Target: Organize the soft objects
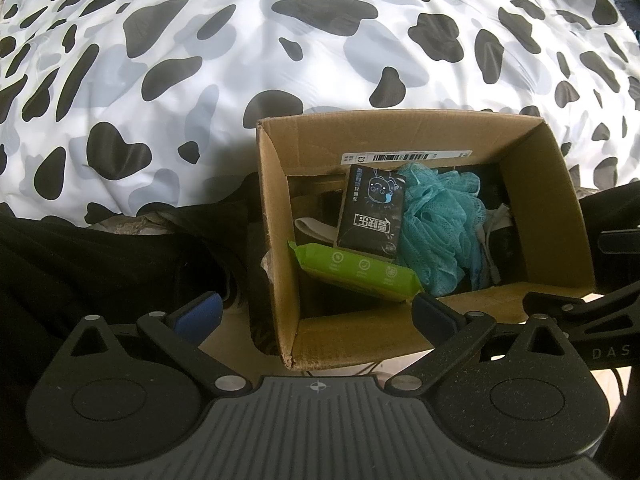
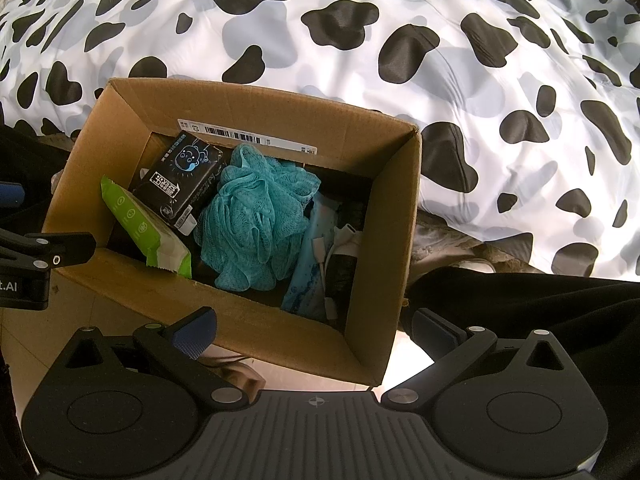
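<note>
Both grippers, left (image 1: pixel 316 312) and right (image 2: pixel 316 330), are wide open and empty above the box (image 2: pixel 400 216). The loofah (image 2: pixel 252 220) lies inside, straight ahead of the right gripper, which seems nearer.

A cow-print duvet (image 1: pixel 224 60) is spread from nine through three o'clock; black fabric (image 2: pixel 532 312) is bunched at four o'clock.
</note>
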Motion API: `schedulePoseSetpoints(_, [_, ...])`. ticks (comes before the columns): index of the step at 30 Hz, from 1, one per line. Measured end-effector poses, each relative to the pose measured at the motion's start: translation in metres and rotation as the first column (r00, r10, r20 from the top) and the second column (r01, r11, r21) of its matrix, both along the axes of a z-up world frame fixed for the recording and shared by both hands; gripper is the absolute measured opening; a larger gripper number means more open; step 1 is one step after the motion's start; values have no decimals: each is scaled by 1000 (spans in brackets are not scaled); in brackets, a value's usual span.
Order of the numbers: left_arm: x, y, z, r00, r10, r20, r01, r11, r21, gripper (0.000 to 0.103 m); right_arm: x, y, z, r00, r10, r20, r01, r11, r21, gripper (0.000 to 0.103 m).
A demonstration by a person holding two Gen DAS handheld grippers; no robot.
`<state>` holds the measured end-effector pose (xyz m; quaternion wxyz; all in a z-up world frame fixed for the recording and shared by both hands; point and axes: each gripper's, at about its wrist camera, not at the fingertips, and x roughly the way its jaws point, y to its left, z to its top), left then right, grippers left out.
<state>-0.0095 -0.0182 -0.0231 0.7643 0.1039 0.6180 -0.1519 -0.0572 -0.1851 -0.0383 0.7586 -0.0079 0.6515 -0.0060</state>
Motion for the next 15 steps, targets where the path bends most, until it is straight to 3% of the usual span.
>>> schedulePoseSetpoints(15, [1, 2, 2, 1000, 24, 10, -24, 1000, 9, 103, 1, 0, -1, 1000, 2, -4, -2, 1000, -2, 103])
